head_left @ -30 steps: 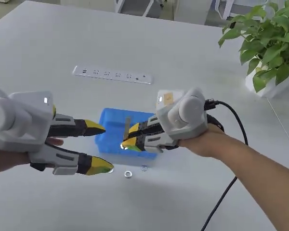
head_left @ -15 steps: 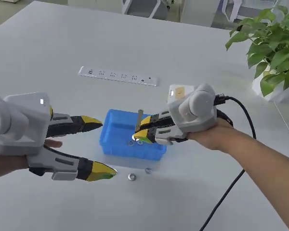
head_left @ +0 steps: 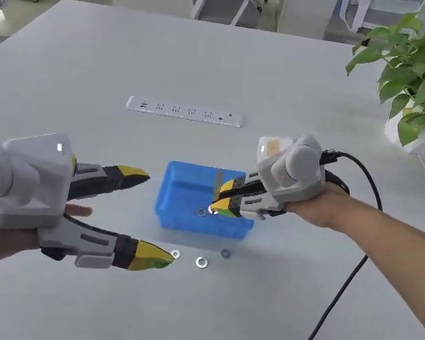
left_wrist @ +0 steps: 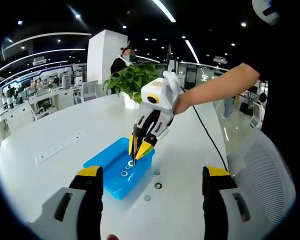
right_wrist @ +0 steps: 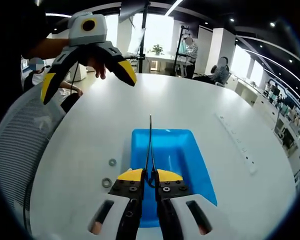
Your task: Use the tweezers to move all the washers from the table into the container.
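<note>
The left gripper [head_left: 156, 214] hangs wide open and empty, clear of the work. Three washers [head_left: 202, 263] lie on the table [head_left: 92, 85] near the blue container [head_left: 191, 223]. The right gripper [head_left: 218, 200] clamps the tweezers [right_wrist: 150, 145], tips over the container, probably for a drop.

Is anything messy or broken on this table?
Nothing looks broken or spilled. Three washers lie loose on the table beside the blue container, not inside it. The right gripper holds the tweezers over the container, so those are just waiting.
</note>
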Demonstrator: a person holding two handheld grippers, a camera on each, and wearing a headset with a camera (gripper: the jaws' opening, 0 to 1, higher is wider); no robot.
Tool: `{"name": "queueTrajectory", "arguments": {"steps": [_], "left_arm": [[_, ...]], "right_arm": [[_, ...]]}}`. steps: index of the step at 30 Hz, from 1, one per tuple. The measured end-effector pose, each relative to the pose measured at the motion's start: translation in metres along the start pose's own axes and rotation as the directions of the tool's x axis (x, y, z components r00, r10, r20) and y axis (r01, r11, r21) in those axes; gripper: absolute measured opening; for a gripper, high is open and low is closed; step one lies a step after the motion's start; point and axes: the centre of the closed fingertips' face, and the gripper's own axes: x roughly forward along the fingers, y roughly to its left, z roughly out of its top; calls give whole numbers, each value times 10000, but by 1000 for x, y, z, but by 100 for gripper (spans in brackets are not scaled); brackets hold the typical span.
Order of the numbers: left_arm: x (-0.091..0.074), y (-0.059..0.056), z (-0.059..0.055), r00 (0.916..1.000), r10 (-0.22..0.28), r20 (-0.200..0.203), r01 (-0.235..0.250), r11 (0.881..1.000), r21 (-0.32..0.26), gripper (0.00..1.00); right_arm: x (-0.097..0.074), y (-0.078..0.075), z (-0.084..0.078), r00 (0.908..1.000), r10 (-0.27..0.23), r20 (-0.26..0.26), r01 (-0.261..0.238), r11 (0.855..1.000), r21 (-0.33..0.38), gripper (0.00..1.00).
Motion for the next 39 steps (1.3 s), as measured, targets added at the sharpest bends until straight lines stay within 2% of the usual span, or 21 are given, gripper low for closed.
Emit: {"name": "queueTrajectory", "arguments": {"steps": [10,18,23,28,33,39], "left_arm": [[1,4,-1,10000,38,-74,-37,10000,25,87],[12,14,5,9997,-2,-228,11,9992,397,82],[21,19,10,9992,-174,-368,201,9972,724,79],[33,23,18,9972,-525,-538,585,9914,1172,72],[52,33,26,9939,-817,-746,933,9814,1680,59],[71,39,29,9889,-1110,-982,1286,9722,1955,47]], "right_arm": [[9,-4,-15,9997,138,-197,-133,9996,251,9],[14,-3,-20,9991,264,-329,-253,9991,342,9],[14,-4,-21,9989,226,-404,-214,9993,299,9],[16,-2,-26,9979,299,-574,-291,9995,147,9],[17,-2,-26,9983,295,-506,-286,9994,186,9],[17,-2,-26,9982,307,-518,-302,9995,115,9]]}}
